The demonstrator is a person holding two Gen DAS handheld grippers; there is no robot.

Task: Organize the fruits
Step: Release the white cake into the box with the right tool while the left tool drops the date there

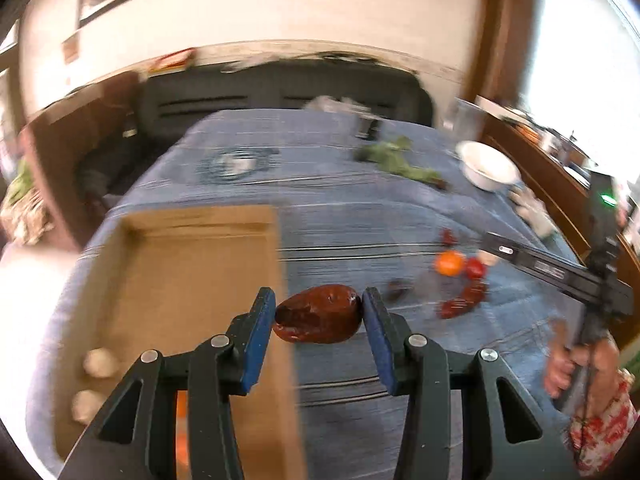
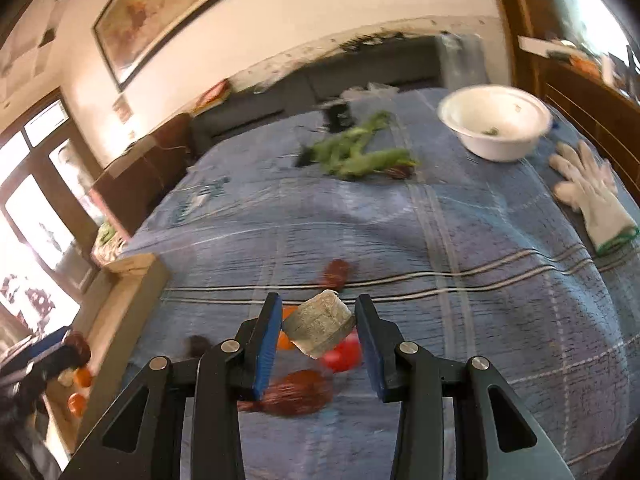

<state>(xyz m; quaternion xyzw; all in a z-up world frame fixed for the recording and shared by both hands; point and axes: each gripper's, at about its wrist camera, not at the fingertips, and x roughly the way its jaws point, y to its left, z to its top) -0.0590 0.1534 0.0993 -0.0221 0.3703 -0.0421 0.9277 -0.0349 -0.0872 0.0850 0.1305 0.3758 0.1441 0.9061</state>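
My left gripper point(image 1: 319, 314) is shut on a dark red-brown fruit point(image 1: 318, 314) and holds it above the right wall of a cardboard box point(image 1: 192, 280). Two pale round items point(image 1: 100, 362) and something orange lie in the box. My right gripper point(image 2: 318, 326) is shut on a grey-white chunk point(image 2: 320, 328) above the blue cloth. Under it lie an orange fruit point(image 2: 286, 340), a red fruit point(image 2: 342, 354) and dark red fruits point(image 2: 298, 392). In the left wrist view the loose fruits, orange point(image 1: 450, 262) and red point(image 1: 474, 268), lie to the right, by the right gripper point(image 1: 560, 272).
A blue striped cloth point(image 2: 440, 240) covers the table. A white bowl point(image 2: 494, 120), leafy greens point(image 2: 360, 156) and a white glove point(image 2: 592, 192) lie at the far right. A dark sofa stands behind. The box also shows at left point(image 2: 128, 304).
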